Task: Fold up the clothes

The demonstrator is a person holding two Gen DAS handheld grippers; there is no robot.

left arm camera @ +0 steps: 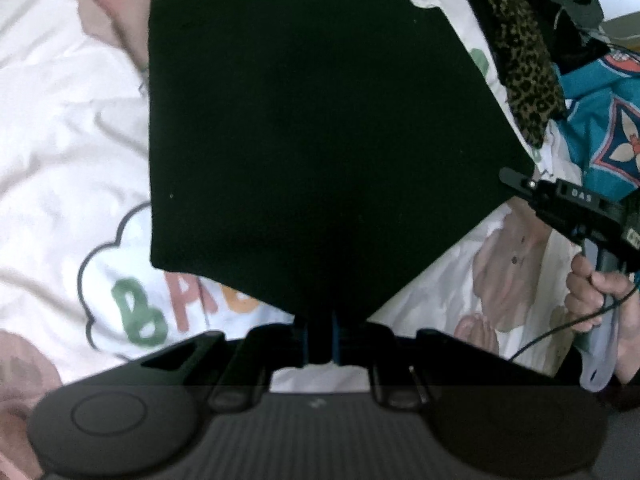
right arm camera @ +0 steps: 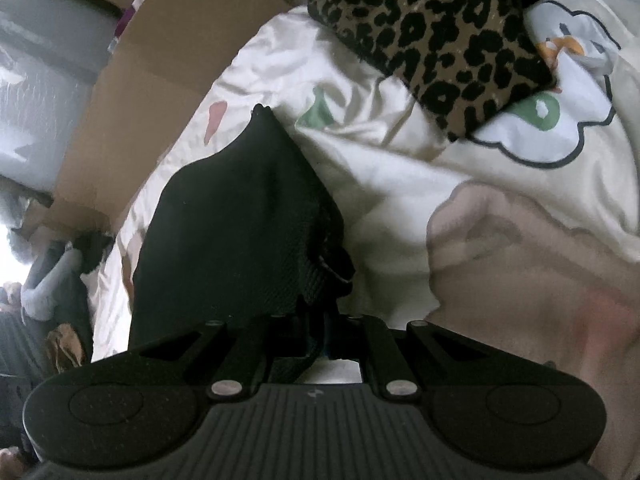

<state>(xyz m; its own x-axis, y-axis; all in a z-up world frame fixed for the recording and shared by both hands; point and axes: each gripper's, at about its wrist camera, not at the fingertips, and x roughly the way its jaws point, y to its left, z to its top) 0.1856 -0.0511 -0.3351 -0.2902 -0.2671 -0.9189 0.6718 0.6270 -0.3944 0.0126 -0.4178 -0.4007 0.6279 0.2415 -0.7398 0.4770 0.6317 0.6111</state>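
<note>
left wrist view: the left tongs point(left arm camera: 320, 340) are clamped on the bottom corner of a black garment point(left arm camera: 304, 140), which spreads flat toward 12 o'clock over a white printed bedsheet point(left arm camera: 60, 140). at 3 o'clock the right tongs point(left arm camera: 516, 180), held by a hand point(left arm camera: 600, 300), pinch the garment's far corner. right wrist view: the right tongs point(right arm camera: 320, 340) are clamped on the black cloth point(right arm camera: 240, 220), which runs toward 11 o'clock. a leopard-print cloth point(right arm camera: 420, 28) lies at 1 o'clock on the sheet.

I see a white cartoon-print bedsheet point(left arm camera: 60, 128), a cardboard box point(right arm camera: 160, 56) beside it, and grey storage bins point(right arm camera: 36, 80) beyond.
</note>
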